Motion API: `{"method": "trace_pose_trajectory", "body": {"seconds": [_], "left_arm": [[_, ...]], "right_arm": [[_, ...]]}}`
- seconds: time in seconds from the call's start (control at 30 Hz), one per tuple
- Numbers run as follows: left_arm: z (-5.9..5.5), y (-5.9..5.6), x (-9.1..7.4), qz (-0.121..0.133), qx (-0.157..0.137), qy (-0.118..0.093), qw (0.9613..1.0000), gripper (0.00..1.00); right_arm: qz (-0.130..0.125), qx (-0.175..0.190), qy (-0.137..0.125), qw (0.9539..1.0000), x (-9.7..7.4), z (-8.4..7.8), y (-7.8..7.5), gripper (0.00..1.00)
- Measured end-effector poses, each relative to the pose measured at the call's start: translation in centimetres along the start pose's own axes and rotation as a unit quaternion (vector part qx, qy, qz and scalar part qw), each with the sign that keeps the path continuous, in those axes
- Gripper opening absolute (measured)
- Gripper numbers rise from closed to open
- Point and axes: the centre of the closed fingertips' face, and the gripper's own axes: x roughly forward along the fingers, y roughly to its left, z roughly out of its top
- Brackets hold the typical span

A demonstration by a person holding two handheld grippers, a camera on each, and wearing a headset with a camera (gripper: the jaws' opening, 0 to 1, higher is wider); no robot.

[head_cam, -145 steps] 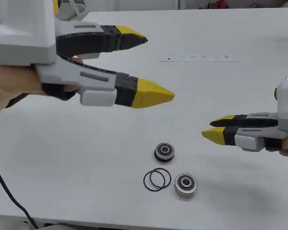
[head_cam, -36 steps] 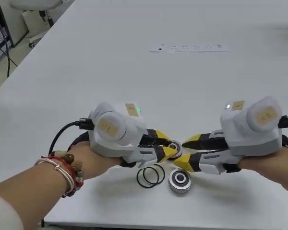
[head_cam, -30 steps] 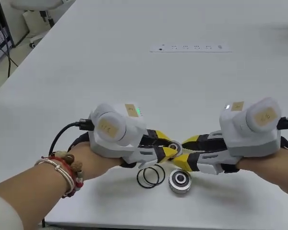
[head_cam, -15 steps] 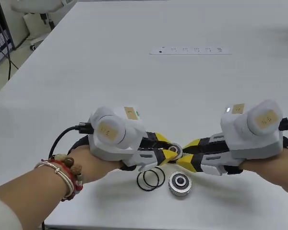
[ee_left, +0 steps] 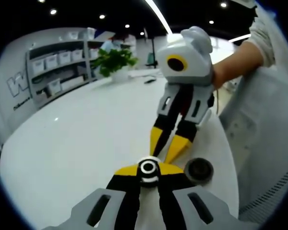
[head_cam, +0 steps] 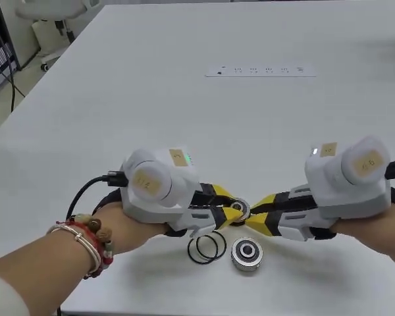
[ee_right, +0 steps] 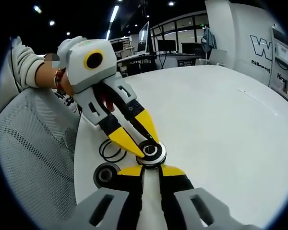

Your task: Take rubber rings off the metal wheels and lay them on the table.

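Probably an office-lab, shelves of bins [ee_left: 53,69], monitors [ee_right: 167,46], white workbench [head_cam: 151,99]

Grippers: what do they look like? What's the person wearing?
The left gripper and right gripper have rounded white bodies, tan stickers, black jaws, pointed yellow tips. A black cable leaves the left. The person wears beaded bracelets and a pale sleeve.
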Motion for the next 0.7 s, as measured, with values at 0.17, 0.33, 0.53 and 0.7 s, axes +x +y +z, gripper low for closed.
{"method": "trace_pose_trajectory", "body": {"seconds": [0.17, 0.33, 0.53, 0.7], "left_arm": [[0.0, 0.0, 0.0, -0.001, -0.001, -0.002, 1.0000, 0.15], [0.1, -0.1, 0.0, -0.002, 0.000, -0.002, 1.0000, 0.15], [0.1, -0.1, 0.1, -0.002, 0.000, -0.003, 1.0000, 0.15], [0.0, -0.1, 0.1, -0.002, -0.001, -0.004, 1.0000, 0.15]], "right_arm": [[-0.001, -0.012, -0.015, 0.9998, 0.3, 0.5, 0.4, 0.26], [-0.013, -0.022, -0.024, 0.9994, 0.8, 1.1, 0.3, 0.24], [-0.010, -0.025, -0.012, 0.9996, 0.6, 0.6, 0.0, 0.21], [-0.005, -0.020, -0.010, 0.9997, 0.3, 0.4, 0.1, 0.18]]}}
